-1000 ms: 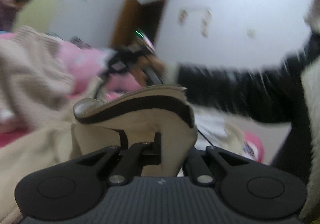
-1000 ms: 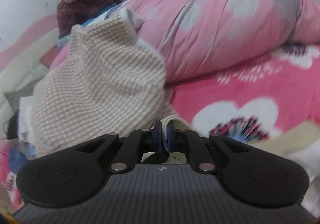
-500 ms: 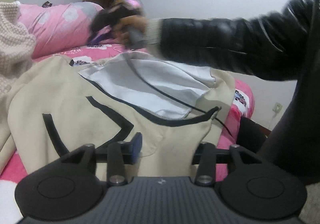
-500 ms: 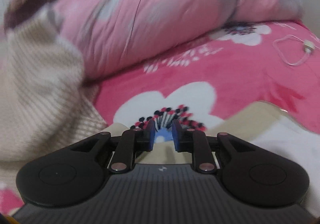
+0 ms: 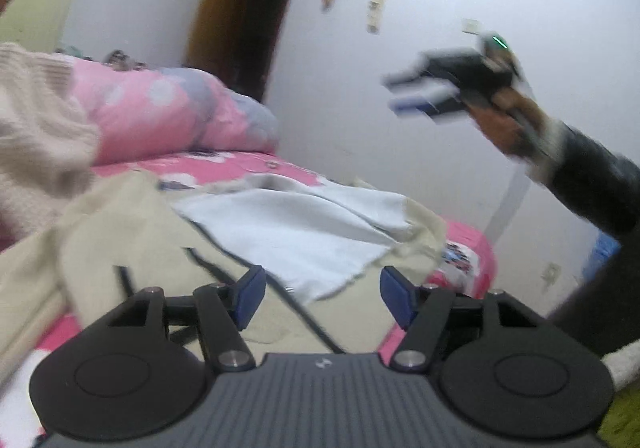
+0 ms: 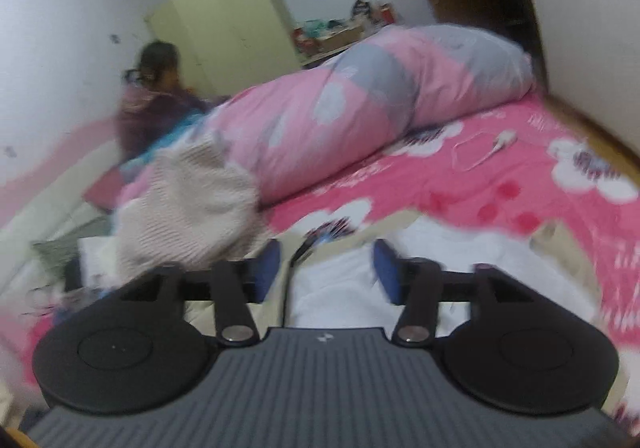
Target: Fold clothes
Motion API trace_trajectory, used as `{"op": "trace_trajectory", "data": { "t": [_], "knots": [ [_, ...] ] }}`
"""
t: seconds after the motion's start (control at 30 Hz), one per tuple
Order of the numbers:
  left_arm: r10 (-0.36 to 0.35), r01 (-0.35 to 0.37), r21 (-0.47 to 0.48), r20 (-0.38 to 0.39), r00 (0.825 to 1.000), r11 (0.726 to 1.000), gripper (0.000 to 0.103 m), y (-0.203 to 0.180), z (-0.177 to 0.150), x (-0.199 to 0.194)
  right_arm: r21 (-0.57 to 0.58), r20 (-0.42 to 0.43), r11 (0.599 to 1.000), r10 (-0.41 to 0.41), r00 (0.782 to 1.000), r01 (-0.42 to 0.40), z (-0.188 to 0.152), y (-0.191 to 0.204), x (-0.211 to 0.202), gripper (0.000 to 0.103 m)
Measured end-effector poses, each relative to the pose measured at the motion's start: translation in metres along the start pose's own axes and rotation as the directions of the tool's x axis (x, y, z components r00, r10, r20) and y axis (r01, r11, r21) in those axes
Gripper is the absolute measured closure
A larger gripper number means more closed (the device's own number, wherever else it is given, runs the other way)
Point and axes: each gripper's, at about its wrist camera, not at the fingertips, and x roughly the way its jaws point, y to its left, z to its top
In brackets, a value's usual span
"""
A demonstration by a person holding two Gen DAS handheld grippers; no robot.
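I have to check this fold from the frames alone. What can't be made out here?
- Left wrist view: the right gripper is smeared by motion, so its jaws are unreadable there.
- Both views: the beige jacket's near hem is hidden behind the left gripper and right gripper's bodies.
- Right wrist view: jacket's outline blurred.

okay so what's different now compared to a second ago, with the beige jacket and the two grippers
Both grippers let go: the left gripper and right gripper have just been opening, nothing pinched now. The beige jacket, lifted before, lies spread on the bed, white lining up. The right gripper swung away from it. The knit sweater and pink duvet stayed put.
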Motion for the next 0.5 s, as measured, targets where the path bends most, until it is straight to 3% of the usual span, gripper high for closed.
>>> {"op": "trace_trajectory", "data": {
  "t": [0.07, 0.13, 0.23, 0.27, 0.33, 0.4, 0.47, 0.5],
  "knots": [
    [0.077, -0.078, -0.035, -0.017, 0.997, 0.996, 0.039, 0.009, -0.002, -0.008, 0.058, -0.061, 0.997, 0.06, 0.996, -0.056, -0.034, -0.004, -0.002, 0.049],
    [0.161, -0.165, -0.088, -0.052, 0.986, 0.982, 0.042, 0.02, -0.007, -0.014, 0.129, -0.15, 0.986, 0.128, 0.98, -0.109, -0.08, -0.005, 0.023, 0.049],
    [0.251, -0.276, -0.249, -0.127, 0.96, 0.928, 0.047, 0.049, -0.02, -0.023, 0.25, -0.302, 0.954, 0.239, 0.923, -0.166, -0.149, 0.0, 0.077, 0.049],
    [0.261, -0.295, -0.309, -0.147, 0.954, 0.904, 0.05, 0.06, -0.026, -0.026, 0.284, -0.341, 0.944, 0.266, 0.902, -0.171, -0.168, 0.002, 0.093, 0.051],
    [0.27, -0.32, -0.416, -0.177, 0.947, 0.851, 0.066, 0.077, -0.036, -0.031, 0.31, -0.407, 0.937, 0.285, 0.868, -0.162, -0.196, 0.008, 0.121, 0.052],
    [0.264, -0.322, -0.492, -0.184, 0.947, 0.809, 0.079, 0.089, -0.045, -0.035, 0.302, -0.433, 0.94, 0.283, 0.856, -0.158, -0.207, 0.012, 0.134, 0.055],
    [0.246, -0.302, -0.532, -0.177, 0.953, 0.791, 0.081, 0.096, -0.051, -0.036, 0.294, -0.44, 0.941, 0.29, 0.85, -0.169, -0.212, 0.015, 0.14, 0.057],
    [0.238, -0.296, -0.541, -0.177, 0.955, 0.787, 0.081, 0.097, -0.052, -0.036, 0.287, -0.445, 0.942, 0.291, 0.847, -0.173, -0.212, 0.017, 0.139, 0.064]
  ]
}}
